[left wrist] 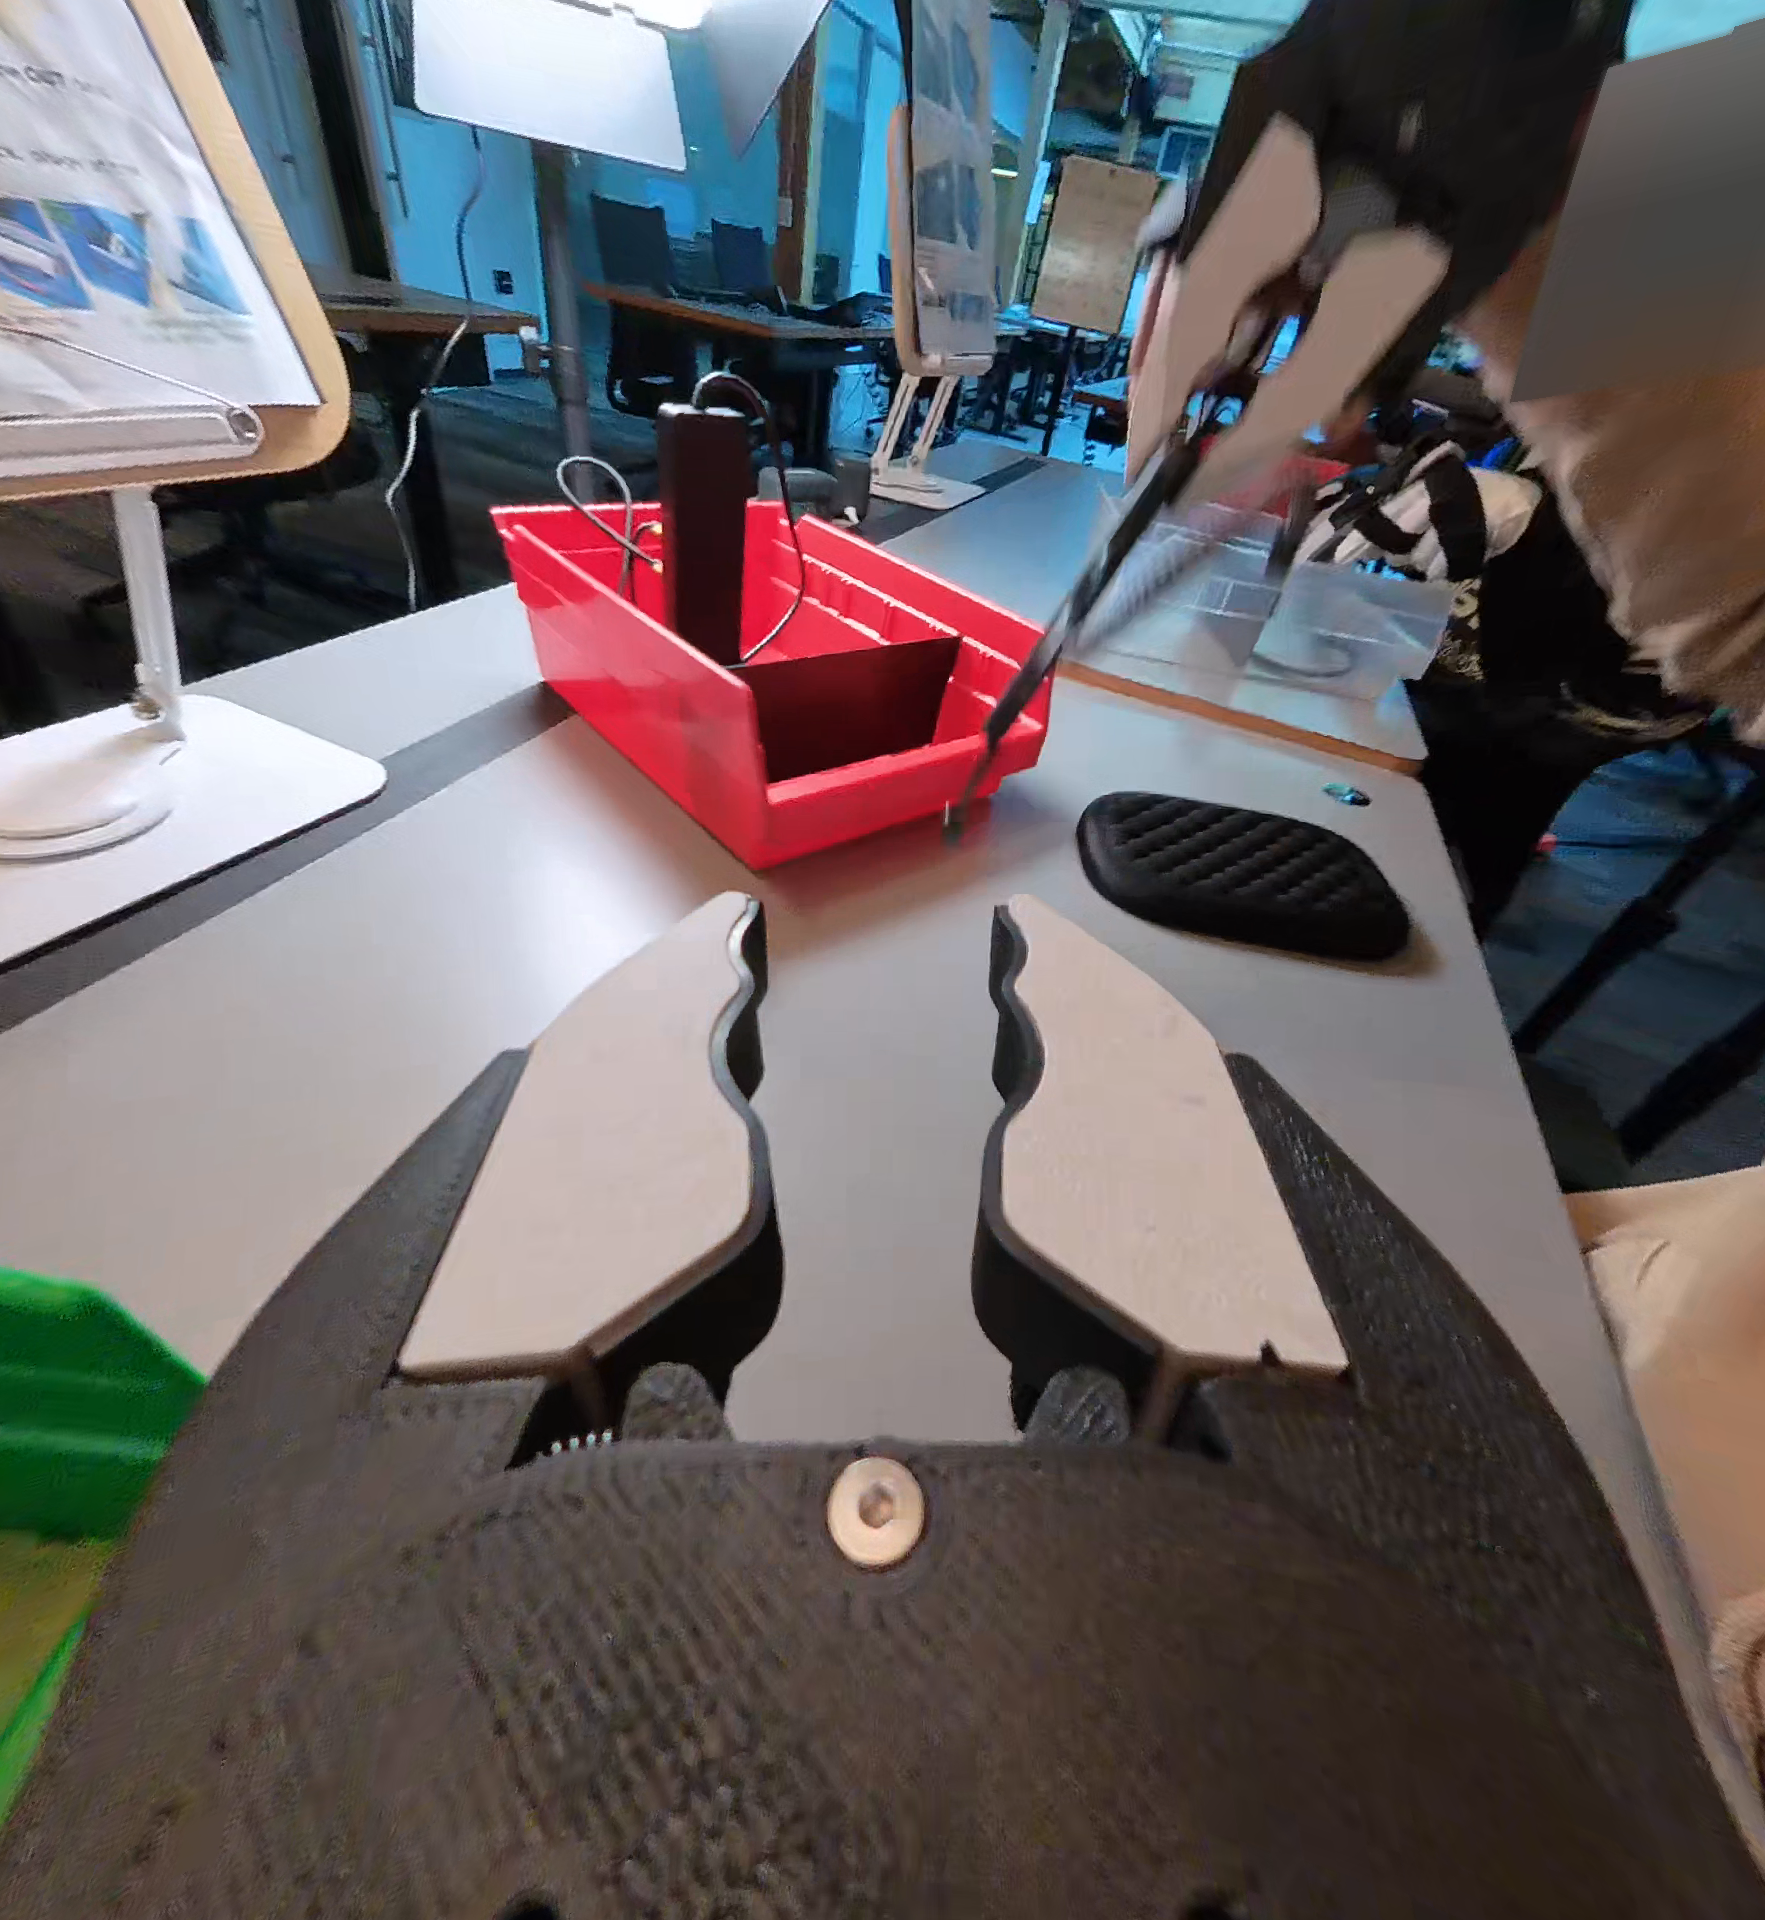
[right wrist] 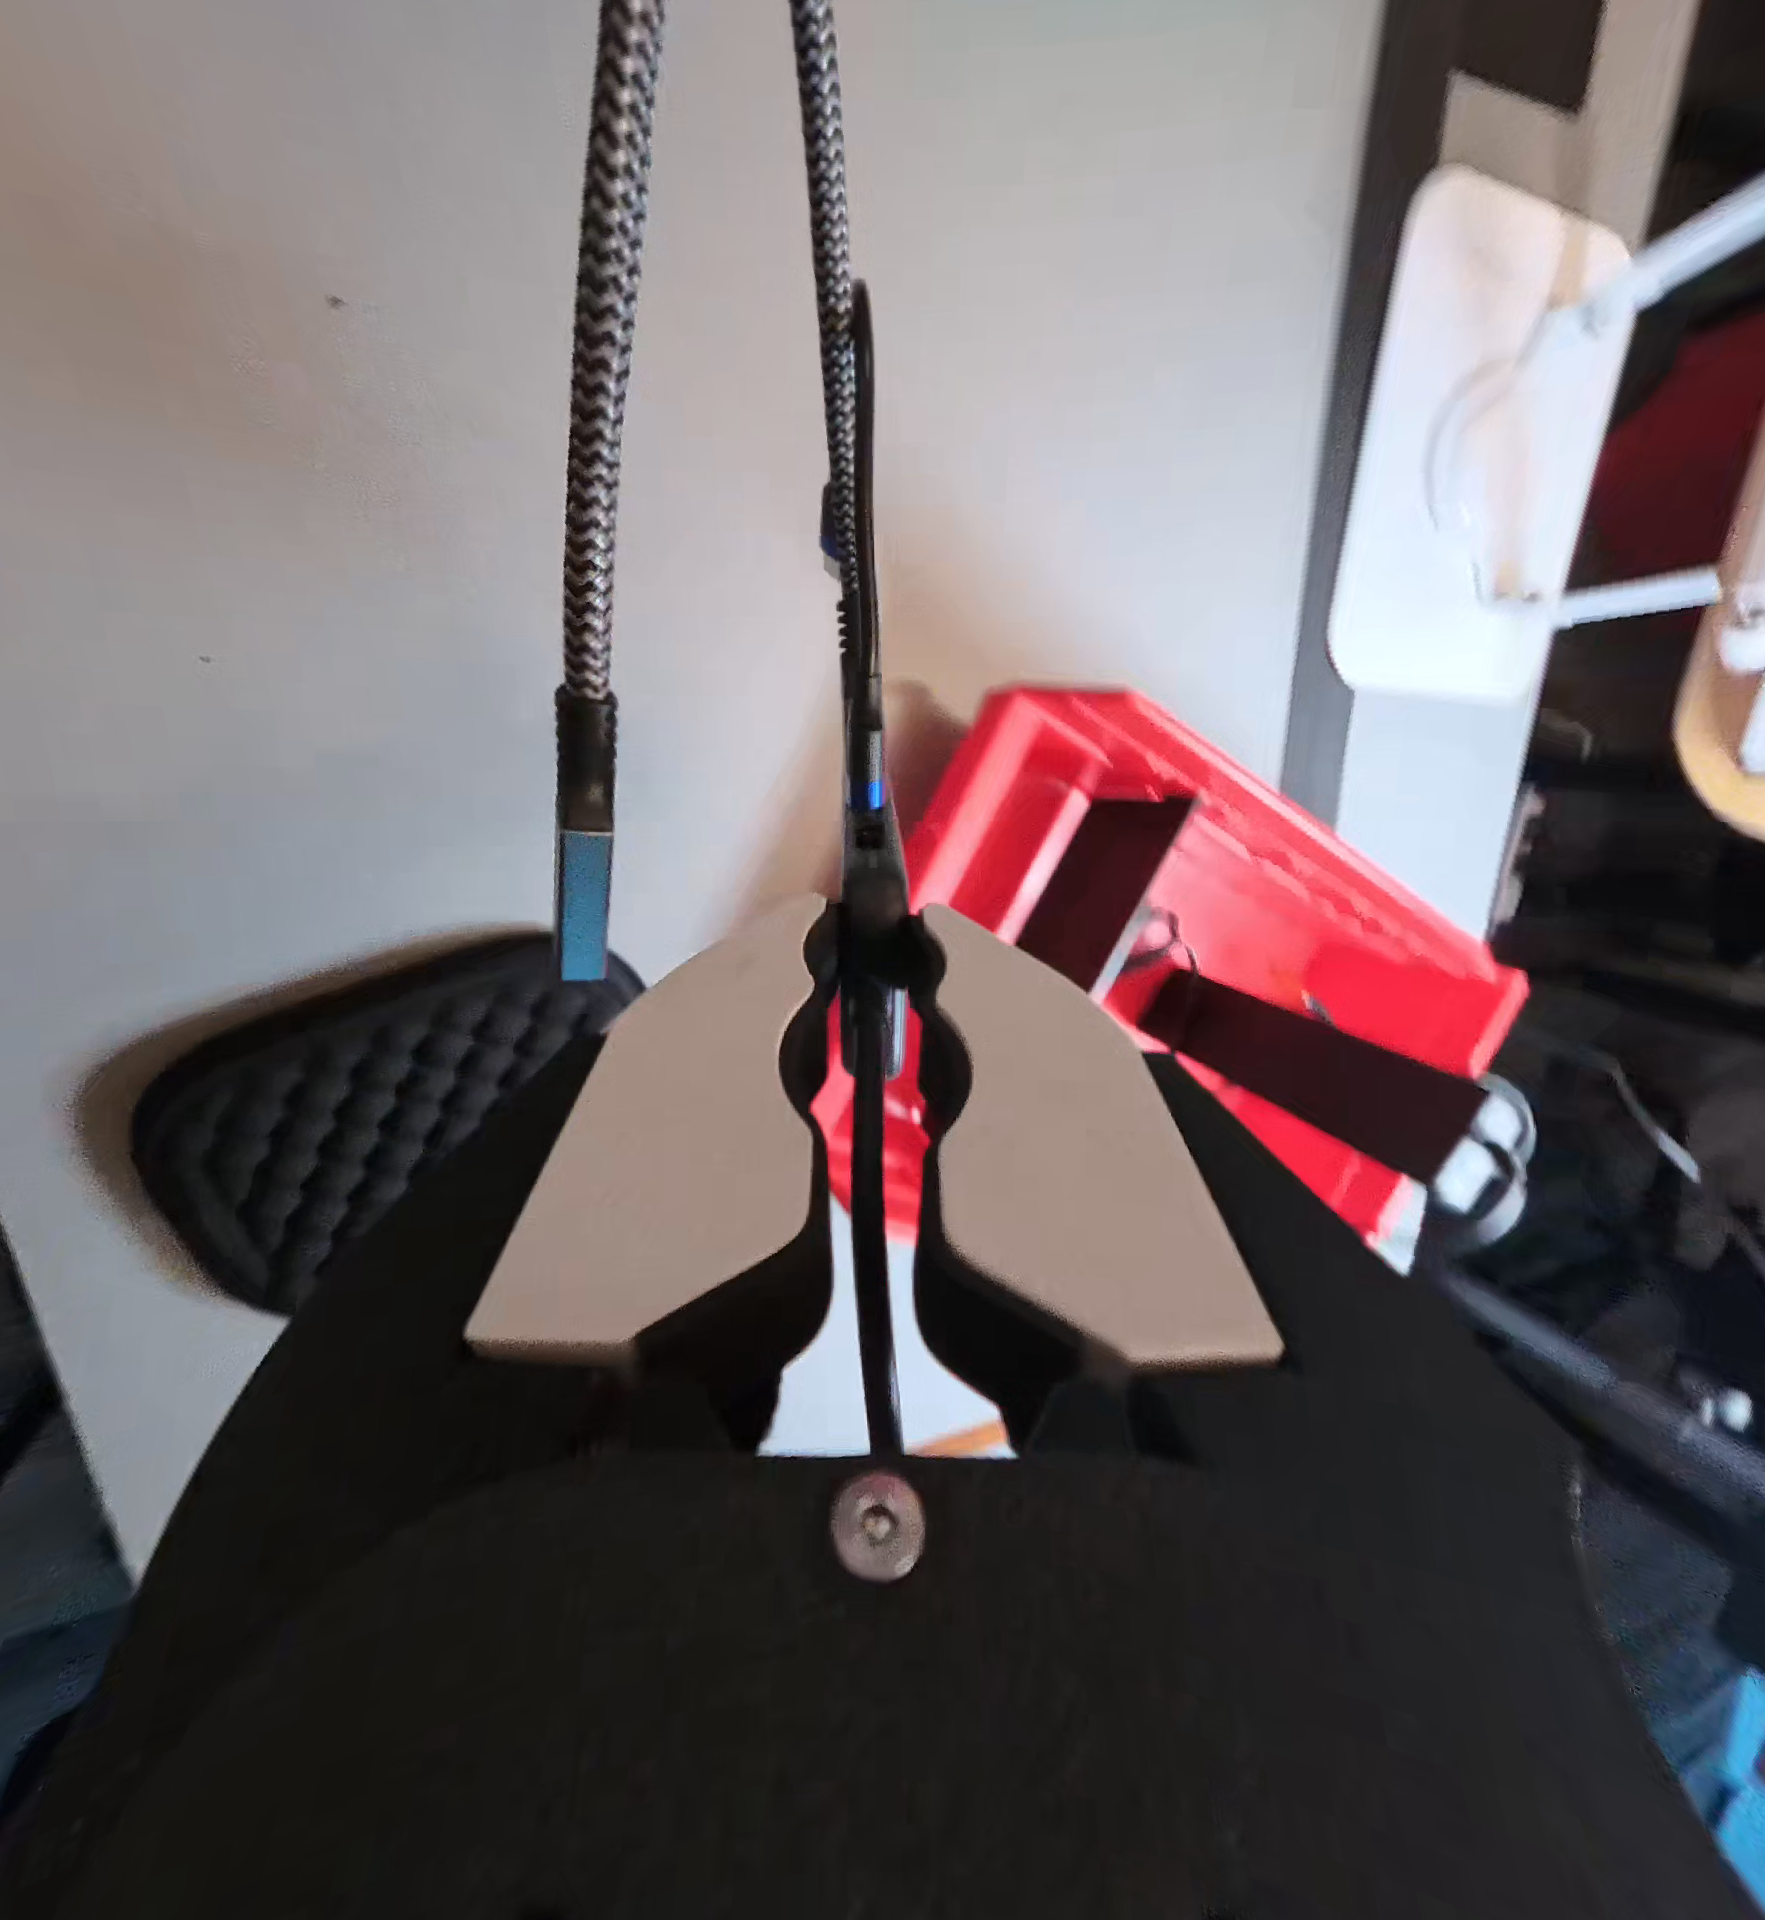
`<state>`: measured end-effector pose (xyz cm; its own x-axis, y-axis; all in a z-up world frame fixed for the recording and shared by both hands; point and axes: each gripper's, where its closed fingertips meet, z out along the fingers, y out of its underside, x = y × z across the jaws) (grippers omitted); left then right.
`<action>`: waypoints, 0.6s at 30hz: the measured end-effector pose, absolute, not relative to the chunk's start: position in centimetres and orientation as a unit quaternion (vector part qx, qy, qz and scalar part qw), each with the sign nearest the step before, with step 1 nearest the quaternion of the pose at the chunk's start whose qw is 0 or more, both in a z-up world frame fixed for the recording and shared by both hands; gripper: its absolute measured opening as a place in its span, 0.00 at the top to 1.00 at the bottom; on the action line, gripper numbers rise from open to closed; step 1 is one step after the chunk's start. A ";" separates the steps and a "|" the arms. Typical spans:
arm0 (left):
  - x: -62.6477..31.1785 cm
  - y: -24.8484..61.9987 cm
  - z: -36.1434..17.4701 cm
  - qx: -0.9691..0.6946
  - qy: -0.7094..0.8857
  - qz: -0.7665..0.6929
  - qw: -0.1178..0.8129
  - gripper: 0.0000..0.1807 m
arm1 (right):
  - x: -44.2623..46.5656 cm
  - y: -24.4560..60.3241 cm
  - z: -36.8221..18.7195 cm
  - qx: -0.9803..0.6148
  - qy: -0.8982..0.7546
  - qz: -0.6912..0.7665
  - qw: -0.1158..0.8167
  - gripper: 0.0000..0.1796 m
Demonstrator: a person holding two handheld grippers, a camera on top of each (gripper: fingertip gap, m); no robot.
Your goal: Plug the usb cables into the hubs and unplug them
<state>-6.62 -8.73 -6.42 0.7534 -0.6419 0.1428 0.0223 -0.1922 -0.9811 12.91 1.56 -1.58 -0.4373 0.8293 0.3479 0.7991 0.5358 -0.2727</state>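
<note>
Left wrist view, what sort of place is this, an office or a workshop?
Probably a shared office or lab workspace: a grey desk holding a red parts bin, a document stand, and rows of desks with chairs behind.

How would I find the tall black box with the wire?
Look for the red bin in the middle of the grey table. The black hub stands upright inside it, sticking up above the rim, a thin wire looping from its top. It is the tallest thing in the bin.
</note>
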 end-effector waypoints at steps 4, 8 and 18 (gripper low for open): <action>-6.7 -9.1 -9.0 -0.740 0.224 -0.258 0.579 0.76 | 15.8 8.1 3.6 -0.566 -0.793 0.001 0.225 0.93; -6.6 -9.5 -9.8 -0.744 0.225 -0.262 0.572 0.76 | 17.8 14.2 4.2 -0.649 -0.735 -0.006 0.195 0.93; -7.1 -9.3 -11.5 -0.757 0.212 -0.275 0.554 0.76 | 14.0 21.1 -8.4 -0.699 -0.707 0.064 0.092 0.93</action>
<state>-7.13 -9.31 -11.47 0.7589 -0.6258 0.1803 -0.0169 -0.2957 -0.9551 13.97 21.10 -8.40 -0.0066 0.9992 0.0404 0.9758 0.0153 -0.2182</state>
